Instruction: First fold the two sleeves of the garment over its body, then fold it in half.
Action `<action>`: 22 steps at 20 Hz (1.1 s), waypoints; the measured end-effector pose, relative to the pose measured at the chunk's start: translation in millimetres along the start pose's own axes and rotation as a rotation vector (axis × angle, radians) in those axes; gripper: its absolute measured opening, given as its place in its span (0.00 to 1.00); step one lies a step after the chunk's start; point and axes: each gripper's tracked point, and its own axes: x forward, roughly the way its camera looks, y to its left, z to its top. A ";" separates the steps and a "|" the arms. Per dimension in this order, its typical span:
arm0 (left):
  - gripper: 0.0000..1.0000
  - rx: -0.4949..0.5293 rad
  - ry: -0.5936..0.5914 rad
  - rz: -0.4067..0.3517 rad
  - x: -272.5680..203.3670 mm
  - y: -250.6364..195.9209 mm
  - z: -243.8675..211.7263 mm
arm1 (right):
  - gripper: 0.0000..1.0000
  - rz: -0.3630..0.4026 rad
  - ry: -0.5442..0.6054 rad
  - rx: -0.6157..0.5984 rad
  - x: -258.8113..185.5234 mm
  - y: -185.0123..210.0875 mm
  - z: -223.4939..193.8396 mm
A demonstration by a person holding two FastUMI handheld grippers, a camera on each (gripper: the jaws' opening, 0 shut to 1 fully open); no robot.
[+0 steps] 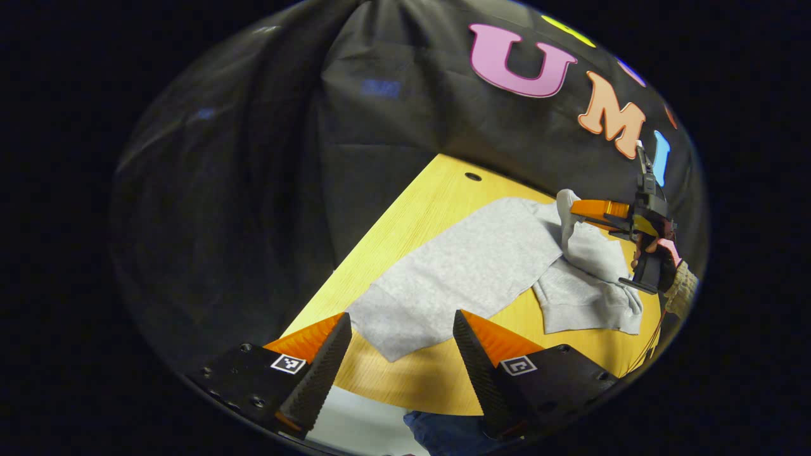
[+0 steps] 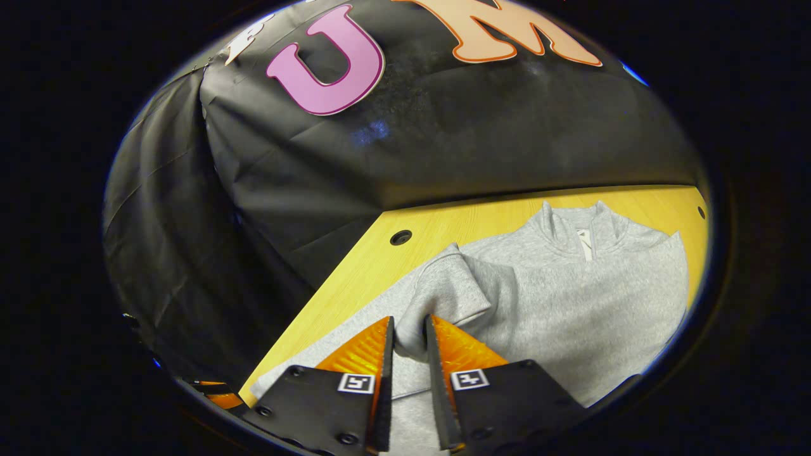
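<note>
A grey sweatshirt (image 1: 481, 266) lies spread on the yellow wooden table (image 1: 431, 202). In the left gripper view, my left gripper (image 1: 401, 324) hangs open just above a grey flap of the sweatshirt at the table's near edge, nothing between its fingers. Farther right, a hand holds the right gripper (image 1: 573, 208), which has one sleeve (image 1: 586, 250) pinched at the cuff and lifted over the body. In the right gripper view, my right gripper (image 2: 409, 330) is shut on that sleeve (image 2: 453, 285). Beyond it lie the sweatshirt's body (image 2: 583, 297) and zip collar (image 2: 580, 228).
The black cloth wall closes the table's far and left sides. A round hole (image 2: 400, 237) sits in the table near its far corner, another hole (image 2: 699, 212) at the right. Below the table's near edge show pale floor (image 1: 355, 418) and blue cloth (image 1: 443, 434).
</note>
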 end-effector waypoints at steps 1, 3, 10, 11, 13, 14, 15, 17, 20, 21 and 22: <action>0.95 -0.011 0.005 0.005 4.7 4.7 -4.1 | 0.27 0.001 0.007 -0.008 -0.9 -2.5 -0.8; 0.95 -0.020 0.010 0.014 15.1 8.6 -6.4 | 0.69 -0.008 0.010 -0.031 -9.6 -2.3 0.2; 0.94 0.064 0.047 0.039 32.2 14.9 -18.9 | 0.99 -0.068 -0.002 -0.076 -52.6 -29.1 9.9; 0.94 0.070 0.053 0.032 35.4 13.6 -20.3 | 0.95 -0.075 -0.002 -0.093 -61.0 -34.1 13.4; 0.94 0.076 0.065 0.023 42.1 9.2 -21.1 | 0.95 -0.102 -0.007 -0.129 -81.1 -47.2 18.5; 0.94 0.079 0.070 0.025 44.0 8.1 -22.1 | 0.94 -0.109 -0.011 -0.138 -92.7 -50.8 20.4; 0.94 0.075 0.081 0.023 46.5 7.4 -26.0 | 0.94 -0.114 -0.012 -0.144 -102.6 -54.6 22.5; 0.94 0.070 0.085 0.033 48.4 8.5 -29.6 | 0.98 -0.135 -0.018 -0.167 -124.9 -64.9 26.6; 0.96 0.098 0.082 0.070 51.0 13.5 -30.7 | 0.98 -0.170 -0.033 -0.170 -160.8 -82.9 33.9; 0.93 0.126 0.078 0.076 52.2 13.0 -31.6 | 0.98 -0.180 -0.040 -0.159 -172.8 -86.6 35.8; 0.93 0.151 0.083 0.077 52.4 10.8 -33.4 | 0.98 -0.191 -0.048 -0.149 -184.5 -92.1 36.7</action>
